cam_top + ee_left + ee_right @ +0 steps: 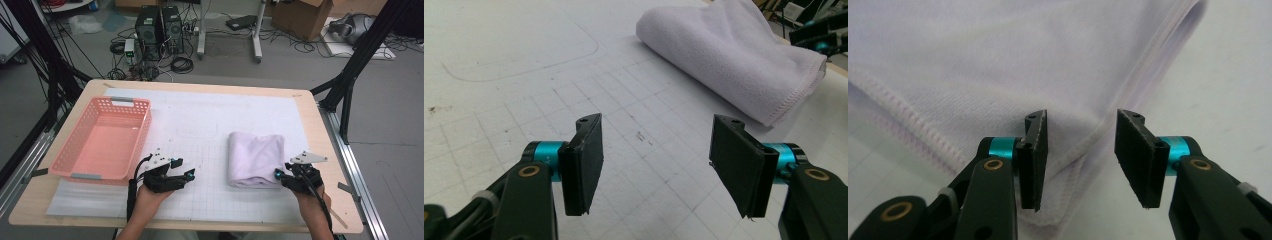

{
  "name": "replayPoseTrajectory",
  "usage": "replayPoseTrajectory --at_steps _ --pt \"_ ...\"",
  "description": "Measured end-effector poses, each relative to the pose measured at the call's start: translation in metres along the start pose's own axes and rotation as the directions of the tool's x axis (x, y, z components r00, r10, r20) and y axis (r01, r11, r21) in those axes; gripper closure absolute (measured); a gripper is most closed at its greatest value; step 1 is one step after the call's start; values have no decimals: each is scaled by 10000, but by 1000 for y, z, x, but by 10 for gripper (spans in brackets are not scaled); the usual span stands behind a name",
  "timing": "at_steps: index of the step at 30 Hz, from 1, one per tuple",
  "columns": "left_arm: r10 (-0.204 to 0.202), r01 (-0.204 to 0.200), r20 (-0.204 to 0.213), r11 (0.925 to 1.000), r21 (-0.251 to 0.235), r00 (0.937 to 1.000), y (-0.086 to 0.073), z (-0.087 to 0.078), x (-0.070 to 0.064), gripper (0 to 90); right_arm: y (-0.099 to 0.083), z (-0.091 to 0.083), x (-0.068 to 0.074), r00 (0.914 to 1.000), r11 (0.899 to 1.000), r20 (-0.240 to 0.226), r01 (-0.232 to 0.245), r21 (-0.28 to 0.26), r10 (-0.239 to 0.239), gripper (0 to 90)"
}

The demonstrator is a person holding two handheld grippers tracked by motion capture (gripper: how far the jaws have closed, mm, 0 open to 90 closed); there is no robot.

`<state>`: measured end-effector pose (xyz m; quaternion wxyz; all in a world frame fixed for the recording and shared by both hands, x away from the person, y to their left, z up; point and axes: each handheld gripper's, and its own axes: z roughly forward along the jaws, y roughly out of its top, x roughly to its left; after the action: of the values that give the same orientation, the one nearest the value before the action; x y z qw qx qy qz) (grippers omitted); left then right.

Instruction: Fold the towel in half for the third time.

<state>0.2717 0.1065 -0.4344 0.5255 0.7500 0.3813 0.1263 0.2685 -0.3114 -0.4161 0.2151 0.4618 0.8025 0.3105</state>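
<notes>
The right gripper (1080,155) stood at the near right corner of the folded lilac towel (256,159), its jaws parted with the stitched corner lying between and just ahead of them, cloth not yet pinched; the left gripper (656,167) hovered over bare gridded mat (524,100), jaws spread wide and gripping nothing, the towel well ahead of them and off to their right.

The likeliest fault, as I judged it, was a shallow bite; if the right jaws closed on the top hem alone, the layers beneath would slide out and the fold would open as it rose; a bite taken too low could instead drag the pads along the mat and push the corner away rather than seize it. With one corner held and the far side unsupported, the bundle might sag and unroll.

Room looked generous; between the left jaws and the towel's near long edge lay open mat with nothing in the path; the pink basket (102,140) sat beyond the left gripper's outer side, its rim raised, so a carried towel would need to clear that wall. The table edge (327,150) ran close outside the right jaws, leaving less slack there.
</notes>
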Motion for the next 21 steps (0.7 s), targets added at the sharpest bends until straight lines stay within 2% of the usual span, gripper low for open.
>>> replayPoseTrajectory --at_steps 3,5,8,11,12,13,14,15,16,19,21 --pt "18 -18 18 10000 8 10000 0 0 0 386 -5 7 0 9988 9997 -440 -230 83 234 668" --pt "-4 4 -5 10000 -2 10000 0 -1 0 386 -5 6 1 9977 9997 -633 -230 63 233 813" --pt "-47 47 -8 10000 -15 10000 0 -1 1 386 -3 -2 3 9992 9997 -308 240 58 -238 852" --pt "-78 78 -27 10000 -50 10000 0 -2 2 387 0 -14 1 9989 9990 223 407 175 -411 853" --pt "-78 78 -27 10000 -50 10000 0 -2 2 386 0 -18 0 9981 9985 347 496 242 -505 852" --pt "-89 88 -52 9999 -54 9999 0 -3 3 386 0 -19 -1 9986 9975 299 410 568 -428 836" --pt "-99 99 -56 9999 -53 9999 0 -3 3 386 -1 -18 -2 9989 9958 196 416 810 -433 795" --pt "-102 102 -70 9999 -55 9999 1 -3 3 386 -1 -17 -1 9980 9933 310 517 1035 -552 712" --pt "-101 100 -67 9999 -53 9999 1 -3 3 386 -1 -16 -1 9965 9927 525 589 1055 -647 668" --pt "-94 94 -73 9999 -36 9999 1 -3 3 386 5 -17 -1 9961 9976 577 652 244 -665 570" --pt "-87 87 -69 10000 -27 9999 0 -2 3 387 14 -14 -1 9964 9971 440 730 -236 -719 547"
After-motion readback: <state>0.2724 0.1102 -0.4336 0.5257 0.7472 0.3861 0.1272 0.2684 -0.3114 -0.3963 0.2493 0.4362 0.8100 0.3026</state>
